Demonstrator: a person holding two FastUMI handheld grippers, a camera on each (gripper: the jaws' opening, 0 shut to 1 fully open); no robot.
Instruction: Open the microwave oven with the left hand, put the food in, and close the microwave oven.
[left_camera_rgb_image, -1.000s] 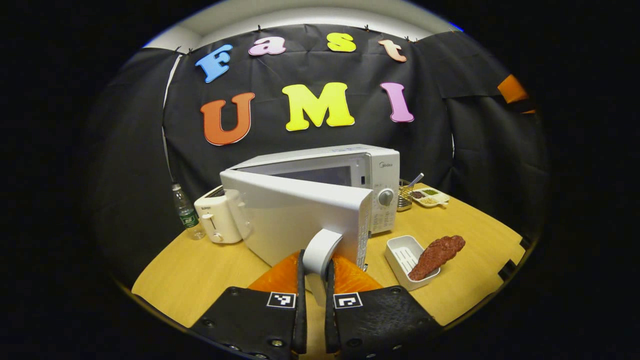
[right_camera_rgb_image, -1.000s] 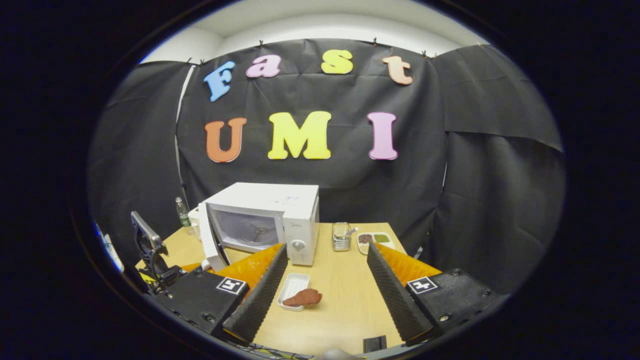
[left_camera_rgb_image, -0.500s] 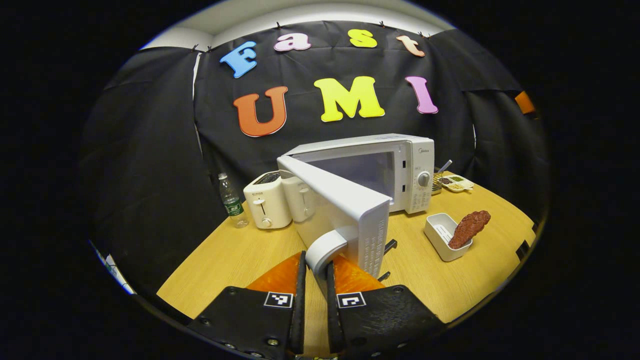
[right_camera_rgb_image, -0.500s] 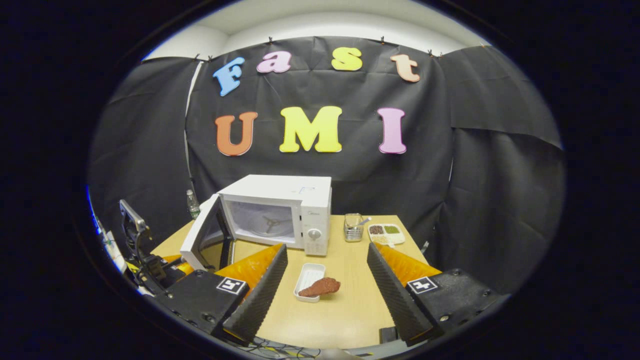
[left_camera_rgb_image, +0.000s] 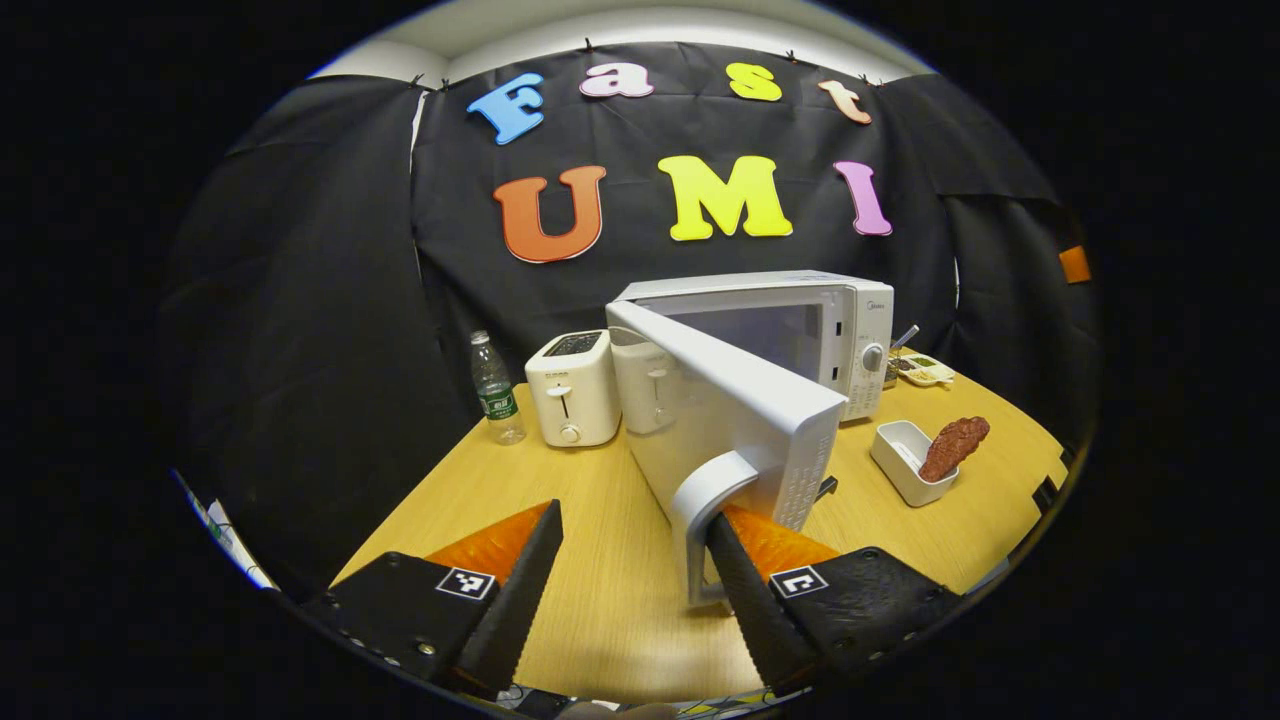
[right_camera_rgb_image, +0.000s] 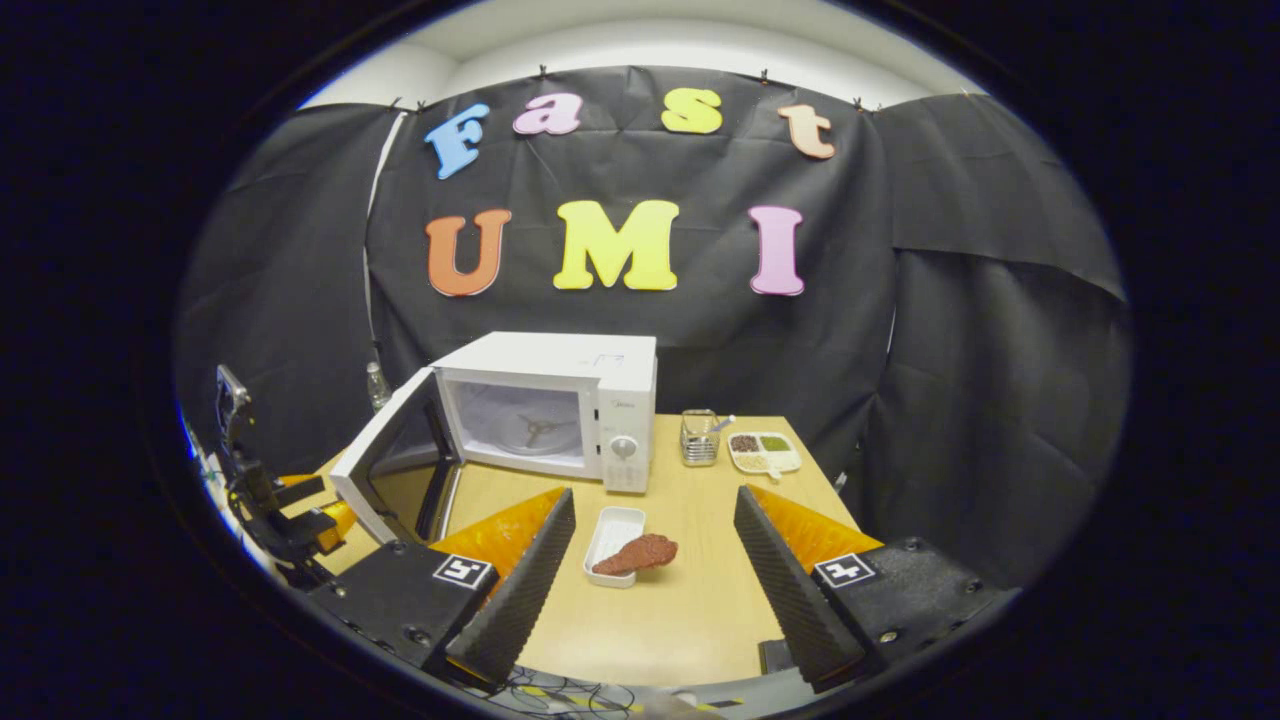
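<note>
My left gripper (left_camera_rgb_image: 630, 570) is spread, its right finger beside the handle (left_camera_rgb_image: 705, 500) of the microwave oven (right_camera_rgb_image: 545, 415) door, which stands open. The food (right_camera_rgb_image: 635, 553) rests on its tray mid-table; my right gripper (right_camera_rgb_image: 650, 560), spread, may tip it when clamping.

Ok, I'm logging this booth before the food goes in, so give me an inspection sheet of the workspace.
Surface: light wooden table, bare in front.
Job's things: white microwave oven with door swung open; reddish-brown food piece on small white rectangular tray.
Clutter: white toaster, clear plastic bottle, wire mesh holder, divided condiment dish.
Grippers: left hand-held gripper open beside door handle; right hand-held gripper open, empty.
Cables: some at table's near edge.
Surroundings: black cloth wall.
</note>
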